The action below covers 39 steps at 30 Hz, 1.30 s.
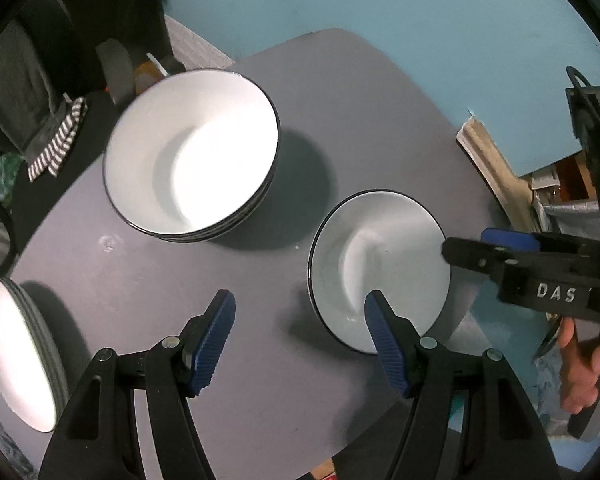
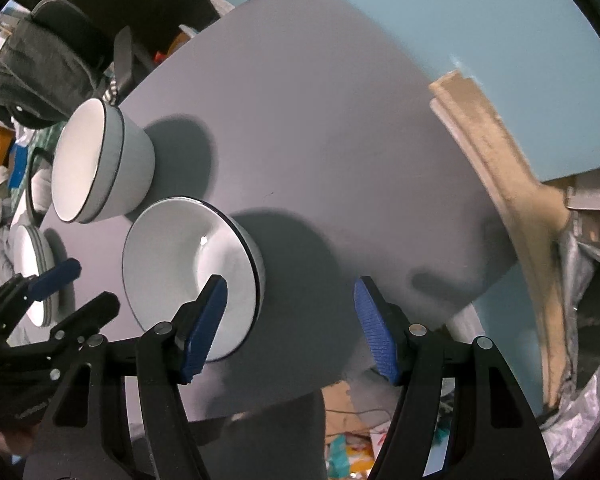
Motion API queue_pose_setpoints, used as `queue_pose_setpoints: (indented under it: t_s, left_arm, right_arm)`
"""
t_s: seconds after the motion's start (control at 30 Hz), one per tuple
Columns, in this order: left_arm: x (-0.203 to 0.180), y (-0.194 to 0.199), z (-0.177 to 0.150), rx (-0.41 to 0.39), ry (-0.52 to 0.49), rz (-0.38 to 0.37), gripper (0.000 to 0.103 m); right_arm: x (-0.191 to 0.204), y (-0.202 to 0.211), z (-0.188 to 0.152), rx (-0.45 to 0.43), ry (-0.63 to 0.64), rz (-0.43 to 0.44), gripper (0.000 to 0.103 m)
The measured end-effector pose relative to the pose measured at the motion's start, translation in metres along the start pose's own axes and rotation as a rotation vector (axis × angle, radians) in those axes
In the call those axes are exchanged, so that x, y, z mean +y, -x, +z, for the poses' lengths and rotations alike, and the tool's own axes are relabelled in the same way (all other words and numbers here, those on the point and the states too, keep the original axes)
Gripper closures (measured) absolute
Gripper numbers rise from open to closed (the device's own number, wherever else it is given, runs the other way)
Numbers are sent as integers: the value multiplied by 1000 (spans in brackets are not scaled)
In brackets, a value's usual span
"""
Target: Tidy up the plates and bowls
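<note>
A stack of white bowls with dark rims (image 1: 192, 152) stands at the middle of the grey table (image 1: 340, 92). A single white bowl (image 1: 380, 268) sits near the table's right edge. A stack of white plates (image 1: 18, 352) lies at the left edge. My left gripper (image 1: 300, 332) is open above the table, its right finger over the single bowl's near rim. My right gripper (image 2: 290, 320) is open, its left finger in front of the single bowl (image 2: 188, 276). The bowl stack (image 2: 96, 160) and plates (image 2: 32, 276) show further left.
The right gripper (image 1: 484, 250) reaches in from the right in the left wrist view; the left gripper (image 2: 56, 280) shows at the lower left of the right wrist view. Dark bags and striped cloth (image 1: 56, 140) lie beyond the table's left side. A beige board (image 2: 496, 160) leans by the blue wall.
</note>
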<state>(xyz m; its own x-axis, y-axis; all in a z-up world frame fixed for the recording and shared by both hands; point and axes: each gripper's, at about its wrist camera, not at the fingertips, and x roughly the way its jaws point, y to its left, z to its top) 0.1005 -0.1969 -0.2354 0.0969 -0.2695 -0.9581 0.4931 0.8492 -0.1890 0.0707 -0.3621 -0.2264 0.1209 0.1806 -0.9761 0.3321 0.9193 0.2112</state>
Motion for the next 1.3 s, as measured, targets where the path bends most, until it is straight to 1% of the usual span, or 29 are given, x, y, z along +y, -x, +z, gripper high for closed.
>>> queue_pose_setpoints:
  t_s: [0.17, 0.23, 0.4, 0.5, 0.6, 0.67, 0.73, 0.77, 0.87, 0.9, 0.97, 1.0, 1.03, 1.07, 1.13, 1.2, 1.3]
  left_arm:
    - [3, -17, 1, 19, 36, 4, 34]
    - [2, -21, 1, 22, 34, 10, 34]
    - [-3, -32, 2, 30, 37, 9, 34]
    - [-4, -40, 4, 51, 40, 19, 35]
    - [-4, -43, 5, 57, 50, 13, 37]
    - [-4, -45, 6, 60, 53, 12, 39]
    - [-3, -49, 7, 70, 58, 12, 44]
    - [-2, -51, 7, 77, 64, 10, 45]
    - [1, -54, 9, 85, 79, 0, 49]
    - [2, -54, 10, 90, 86, -2, 53]
    - [7, -53, 12, 95, 104, -20, 55]
    - [14, -52, 11, 94, 109, -22, 57]
    - [16, -51, 12, 93, 111, -20, 61]
    - [17, -51, 12, 96, 111, -20, 64]
    - [20, -52, 12, 107, 115, -27, 73]
    - [21, -53, 13, 118, 118, -45, 79]
    - [22, -55, 14, 137, 107, -72, 87]
  right_arm:
    - [3, -17, 1, 14, 14, 13, 36]
    - [2, -24, 2, 22, 15, 24, 36]
    - [-1, -36, 3, 40, 37, 14, 37]
    - [1, -42, 5, 50, 44, 9, 37]
    - [1, -45, 5, 59, 49, 12, 38]
    - [3, -46, 8, 65, 48, 12, 41]
    - [2, -44, 7, 72, 49, 15, 48]
    - [0, -43, 6, 78, 49, 18, 50]
    - [1, -43, 8, 86, 55, 20, 59]
    - [1, -42, 10, 88, 57, 23, 65]
    - [4, -41, 12, 98, 59, 21, 68]
    - [5, -41, 13, 97, 61, 20, 72]
    - [4, -42, 10, 98, 64, 22, 76]
    - [5, -41, 13, 102, 66, 27, 78]
    - [9, -39, 19, 107, 69, 30, 82]
    - [13, -38, 18, 108, 85, 32, 88]
    - [19, -37, 19, 113, 97, 22, 89]
